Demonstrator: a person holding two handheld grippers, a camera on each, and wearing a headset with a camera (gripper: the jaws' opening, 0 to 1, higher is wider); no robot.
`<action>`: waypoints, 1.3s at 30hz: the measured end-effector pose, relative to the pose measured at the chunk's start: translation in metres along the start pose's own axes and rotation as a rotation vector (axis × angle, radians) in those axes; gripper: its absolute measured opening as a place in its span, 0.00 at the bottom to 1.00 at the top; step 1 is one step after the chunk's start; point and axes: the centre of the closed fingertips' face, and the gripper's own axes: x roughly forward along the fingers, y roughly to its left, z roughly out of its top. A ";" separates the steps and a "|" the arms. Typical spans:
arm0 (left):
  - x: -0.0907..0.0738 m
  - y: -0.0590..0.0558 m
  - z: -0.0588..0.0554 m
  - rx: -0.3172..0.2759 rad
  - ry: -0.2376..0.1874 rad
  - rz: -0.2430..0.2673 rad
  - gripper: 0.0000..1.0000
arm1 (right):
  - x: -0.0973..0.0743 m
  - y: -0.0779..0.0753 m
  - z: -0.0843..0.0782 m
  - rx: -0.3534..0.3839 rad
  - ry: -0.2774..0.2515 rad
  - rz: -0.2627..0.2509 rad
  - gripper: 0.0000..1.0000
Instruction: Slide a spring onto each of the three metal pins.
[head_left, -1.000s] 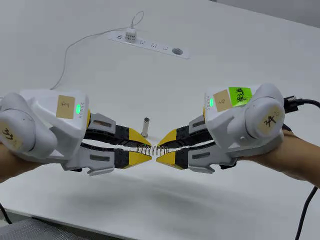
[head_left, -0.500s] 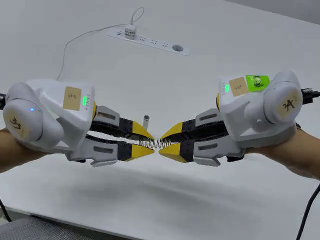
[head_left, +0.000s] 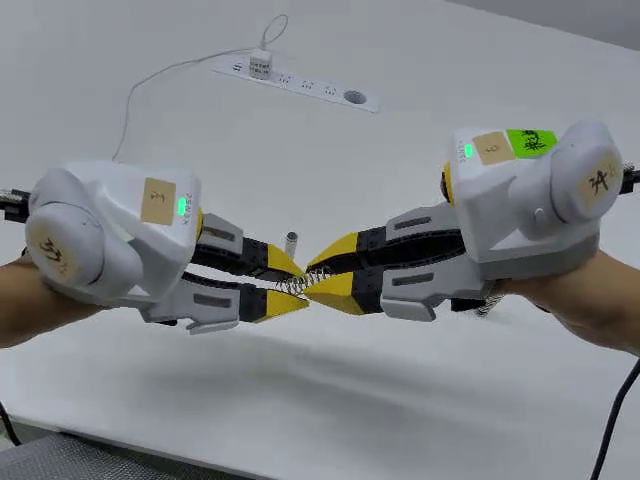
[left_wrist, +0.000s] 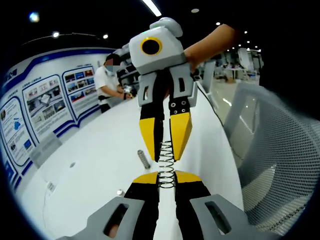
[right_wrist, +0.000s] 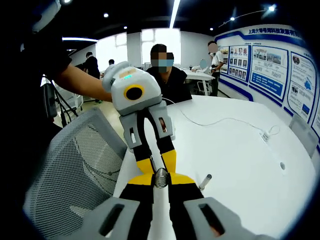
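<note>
- Because the spring (head_left: 297, 284) is held in the air just on my side of the pin (head_left: 291, 244), pinched at both ends, I start there. Its long axis runs level, side to side, while the pin stands upright on the table (head_left: 420, 400).
- The left gripper (head_left: 282, 287) is clamped on the spring's left end and the right gripper (head_left: 316, 280) on its right end. Their yellow tips nearly meet, with a short run of coils bare between them.
- The pin sits just behind that meeting point, a touch toward the left gripper's tips. I cannot tell which gripper is truly nearer to it.
- As I judge it, one end must be let go and the spring tipped upright, with its open end over the pin's top, before it can slide down.
- The tabletop lies bare on every side of the pin. The power strip (head_left: 300, 85) lies well beyond the pin, and the table's near edge is well on my side of it, so there is room to swing either gripper.
</note>
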 end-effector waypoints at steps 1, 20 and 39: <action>0.000 0.001 0.001 -0.003 -0.002 0.003 0.10 | 0.000 0.000 0.002 0.002 -0.005 -0.001 0.11; -0.005 0.003 0.005 -0.098 -0.049 0.022 0.11 | 0.007 -0.002 0.022 0.060 -0.071 -0.001 0.11; -0.020 0.008 -0.022 -0.217 -0.001 0.166 0.39 | 0.008 -0.028 0.031 0.058 -0.061 -0.064 0.11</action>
